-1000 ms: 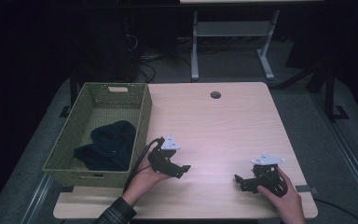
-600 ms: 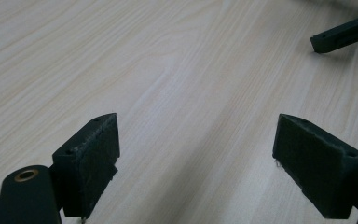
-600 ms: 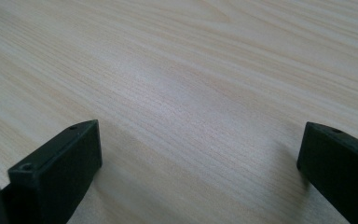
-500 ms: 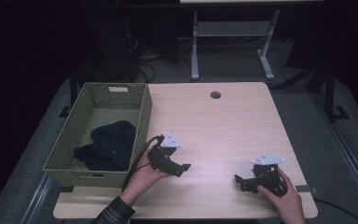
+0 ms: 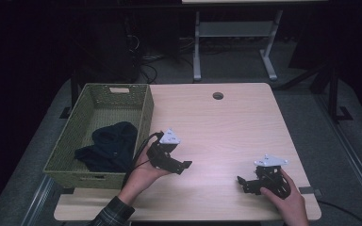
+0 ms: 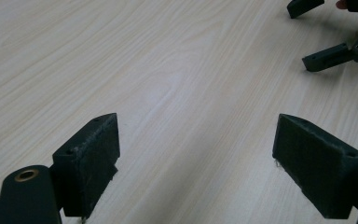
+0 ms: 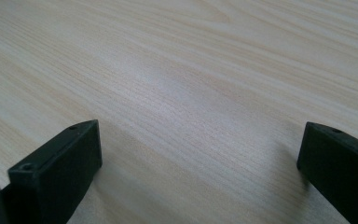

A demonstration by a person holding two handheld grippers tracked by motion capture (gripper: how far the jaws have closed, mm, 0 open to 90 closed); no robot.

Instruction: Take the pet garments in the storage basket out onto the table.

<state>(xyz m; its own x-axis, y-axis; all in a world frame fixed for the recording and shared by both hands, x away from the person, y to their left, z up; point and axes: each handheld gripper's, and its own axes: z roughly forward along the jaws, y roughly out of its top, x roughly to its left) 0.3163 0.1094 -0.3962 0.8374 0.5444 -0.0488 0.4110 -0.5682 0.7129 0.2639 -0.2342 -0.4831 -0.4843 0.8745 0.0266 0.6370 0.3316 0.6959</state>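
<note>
Both grippers rest low on the wooden table [image 5: 226, 127], apparently parked between actions. The left gripper [image 5: 181, 165], lower centre of the high view, has its jaws spread with nothing between them. The right gripper [image 5: 243, 183], lower right, is likewise released and empty. One dark garment [image 5: 111, 147] lies bunched inside one green woven basket [image 5: 143, 110], centre left, just beside the left gripper.

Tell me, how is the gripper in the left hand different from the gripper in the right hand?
The left gripper sits beside the green basket that holds the dark cloth; the right gripper is near the table's front right corner. The left gripper's jaws point right, the right gripper's point left. Shared: both are black with a grey plate on top, both are open and hold nothing.
</note>
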